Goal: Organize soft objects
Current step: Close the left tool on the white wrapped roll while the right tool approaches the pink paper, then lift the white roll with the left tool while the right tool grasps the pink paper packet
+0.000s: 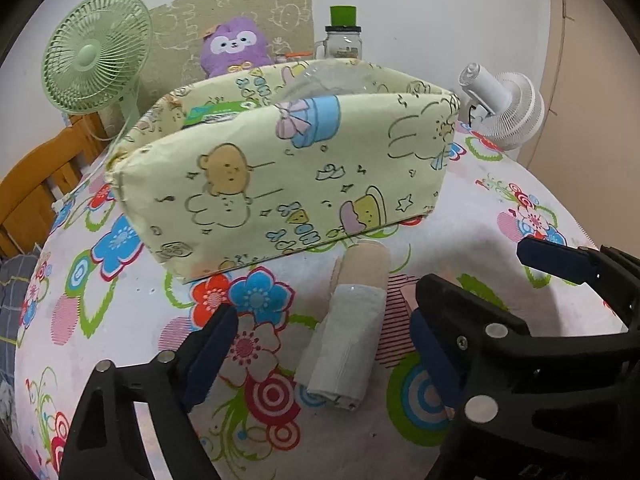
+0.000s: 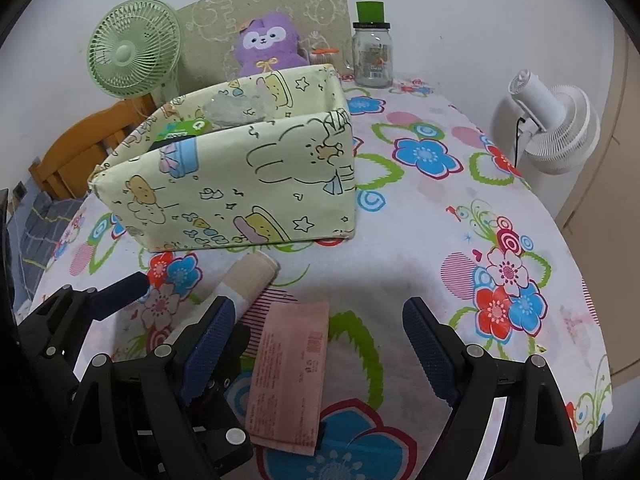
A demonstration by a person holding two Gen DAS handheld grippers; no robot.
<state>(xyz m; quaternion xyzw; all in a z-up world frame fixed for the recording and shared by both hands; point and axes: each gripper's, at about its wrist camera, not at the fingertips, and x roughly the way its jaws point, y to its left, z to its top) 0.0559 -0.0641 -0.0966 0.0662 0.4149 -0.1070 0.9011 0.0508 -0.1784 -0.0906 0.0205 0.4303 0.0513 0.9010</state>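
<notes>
1. On the flowery counter (image 1: 480, 208), right in front of the fabric storage bin (image 1: 280, 184), you've got a rolled-up cloth (image 1: 352, 328), and just to its right lies a flat pink packet (image 2: 288, 372).
2. Your left hand-held gripper (image 1: 320, 344) is spread wide with the roll sitting between its jaws, but the pads aren't touching it, so nothing's grabbed yet. Your right hand-held gripper (image 2: 316, 348) is also released, straddling the pink packet without pinching it.
3. Handling guess: the roll looks light and squishy, so it'll compress a lot when you squeeze. I'd take it across the middle, where the pale band wraps it; grab an end and it may unroll or flop.
4. The packet looks thin, floppy and maybe a bit slick. Pinch it across its narrow width near the centre, or it'll probably droop.
5. Looks-wise: the roll is beige at the far end and greyish-white at the near end, lying lengthwise toward the bin. The packet is dusty pink with small print.
6. The bin is open on top and already holds a green pack, so that's likely the drop spot.
</notes>
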